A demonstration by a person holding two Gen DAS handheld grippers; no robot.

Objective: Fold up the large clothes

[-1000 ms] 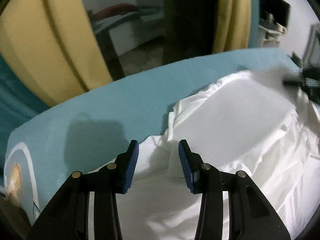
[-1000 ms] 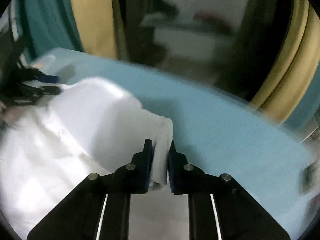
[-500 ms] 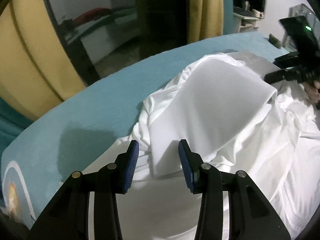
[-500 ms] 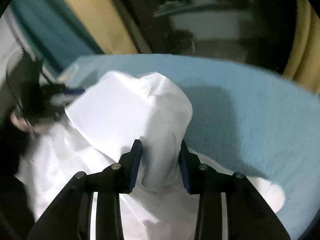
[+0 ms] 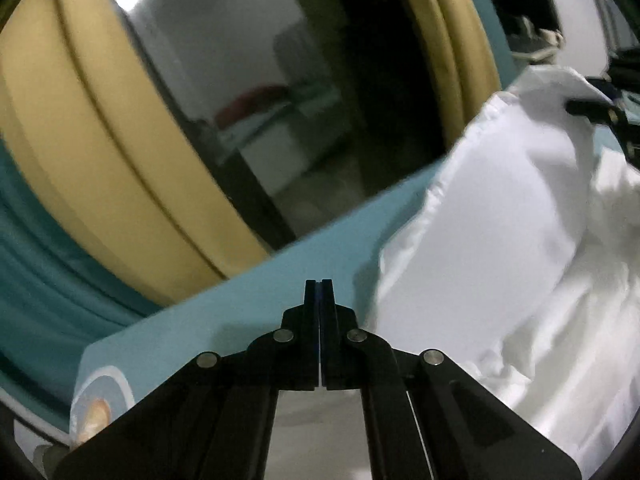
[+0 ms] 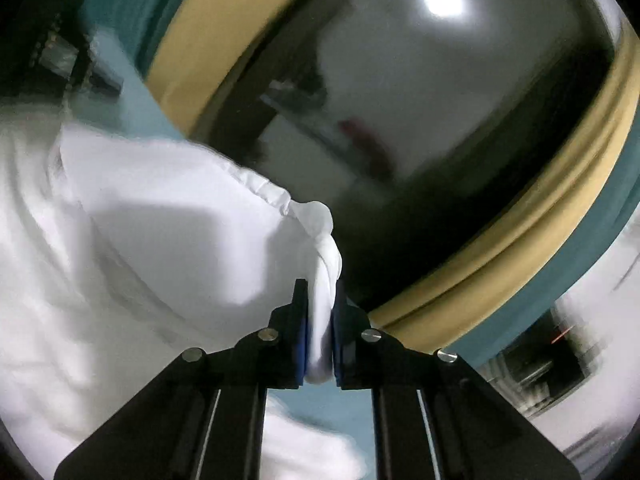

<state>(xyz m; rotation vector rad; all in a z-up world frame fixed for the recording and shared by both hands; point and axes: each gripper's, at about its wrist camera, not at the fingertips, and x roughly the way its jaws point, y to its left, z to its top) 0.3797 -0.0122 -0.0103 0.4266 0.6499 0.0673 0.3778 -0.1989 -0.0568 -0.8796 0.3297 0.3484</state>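
The left gripper [image 5: 319, 292] is clenched on nothing above the teal bed [image 5: 256, 304]. The white garment [image 5: 500, 240] lies at three o'clock; the right gripper [image 6: 320, 320] pinches its raised edge [image 6: 320, 280].

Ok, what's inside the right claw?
A bunched white garment edge is pinched in the right claw. How many layers it grips is hidden by the pads.

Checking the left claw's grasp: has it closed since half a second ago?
Yes. The left claw was open around the white garment; it is now shut, beside the cloth, over the teal bed surface.
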